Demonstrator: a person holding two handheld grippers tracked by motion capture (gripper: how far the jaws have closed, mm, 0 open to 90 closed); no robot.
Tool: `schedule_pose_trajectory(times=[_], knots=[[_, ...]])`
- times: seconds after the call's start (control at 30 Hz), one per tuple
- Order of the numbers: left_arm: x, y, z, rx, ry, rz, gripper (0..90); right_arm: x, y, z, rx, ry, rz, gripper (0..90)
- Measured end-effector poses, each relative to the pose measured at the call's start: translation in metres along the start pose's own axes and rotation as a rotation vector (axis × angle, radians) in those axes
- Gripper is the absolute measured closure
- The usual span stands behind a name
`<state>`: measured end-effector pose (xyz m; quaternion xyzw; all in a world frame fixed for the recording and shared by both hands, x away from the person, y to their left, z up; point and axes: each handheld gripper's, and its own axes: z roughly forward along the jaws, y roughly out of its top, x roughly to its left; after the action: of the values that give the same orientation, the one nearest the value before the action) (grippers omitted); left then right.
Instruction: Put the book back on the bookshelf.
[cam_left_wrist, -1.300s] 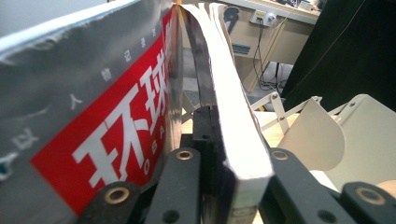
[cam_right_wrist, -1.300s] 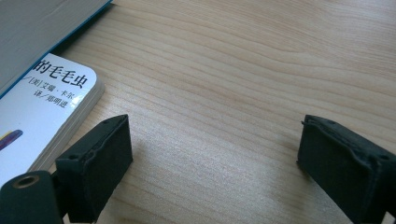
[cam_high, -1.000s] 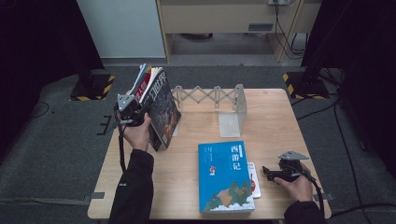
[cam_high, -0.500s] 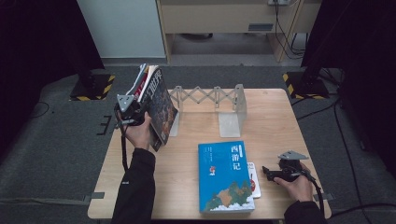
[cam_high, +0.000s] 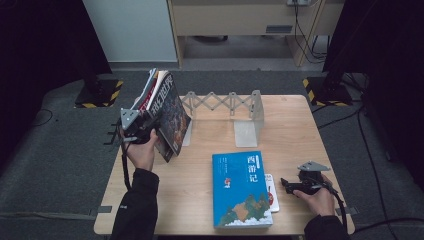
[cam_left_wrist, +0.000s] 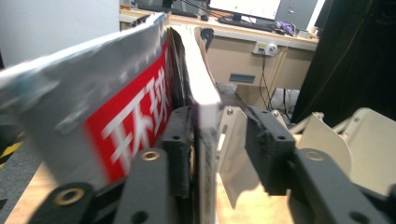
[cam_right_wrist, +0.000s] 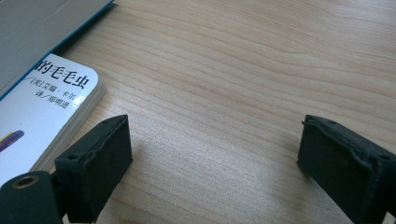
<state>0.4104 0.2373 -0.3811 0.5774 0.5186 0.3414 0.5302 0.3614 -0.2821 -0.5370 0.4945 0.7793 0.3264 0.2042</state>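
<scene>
Several books (cam_high: 162, 107) lean together at the left end of a grey accordion book rack (cam_high: 220, 102). My left gripper (cam_high: 142, 131) is at their near edge. In the left gripper view a dark book with a white page edge (cam_left_wrist: 205, 100) stands between the jaws. The jaws have just been opening: the left pad lies against the book, the right pad (cam_left_wrist: 266, 140) stands apart from it. My left gripper (cam_left_wrist: 222, 135) is open. Near the front right, my right gripper (cam_high: 289, 185) rests low over the table, open and empty (cam_right_wrist: 215, 154).
A blue book (cam_high: 240, 187) lies flat at the front middle, on top of a small white book (cam_right_wrist: 42, 107) just left of the right gripper. The rack's bookend plate (cam_high: 247, 132) stands mid-table. The wooden table (cam_high: 300, 130) ends close behind the left hand.
The left hand has slid a little toward the near left beside the leaning books, which stay put. The right hand has kept still.
</scene>
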Motion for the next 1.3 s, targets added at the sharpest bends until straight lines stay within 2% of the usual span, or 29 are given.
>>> schedule_pose_trajectory(times=[0.1,0.2,0.3,0.43,0.53,0.63,0.73,0.9,1.13,1.3], knots=[[0.002,-0.007,-0.009,0.009,-0.018,-0.004,52.8,0.001,0.0,0.0,0.003,0.002,0.002,10.1],[0.005,-0.013,-0.015,0.029,-0.024,0.02,49.7,0.001,0.0,-0.001,0.004,0.002,0.006,11.0],[0.006,-0.02,-0.024,0.04,-0.037,0.024,46.1,0.002,0.0,-0.001,0.005,0.004,0.002,13.0],[0.005,-0.026,-0.029,0.06,-0.063,0.046,41.4,0.003,0.001,-0.002,0.009,0.013,-0.007,15.8],[0.005,-0.032,-0.031,0.075,-0.094,0.063,38.1,0.004,0.001,-0.003,0.012,0.017,0.001,16.8],[0.003,-0.038,-0.033,0.091,-0.106,0.076,34.8,0.005,0.002,-0.005,0.018,0.024,0.004,18.2],[0.003,-0.046,-0.035,0.116,-0.133,0.051,33.2,0.005,0.003,-0.007,0.006,0.024,0.013,19.4],[0.002,-0.061,-0.039,0.135,-0.143,0.041,32.0,0.006,0.005,-0.011,-0.019,0.03,0.007,20.2],[-0.007,-0.078,-0.037,0.181,-0.172,0.061,29.7,0.011,0.009,-0.016,-0.053,0.062,0.011,22.0],[-0.019,-0.089,-0.034,0.222,-0.222,0.079,26.7,0.015,0.012,-0.019,-0.08,0.074,0.008,22.7]])
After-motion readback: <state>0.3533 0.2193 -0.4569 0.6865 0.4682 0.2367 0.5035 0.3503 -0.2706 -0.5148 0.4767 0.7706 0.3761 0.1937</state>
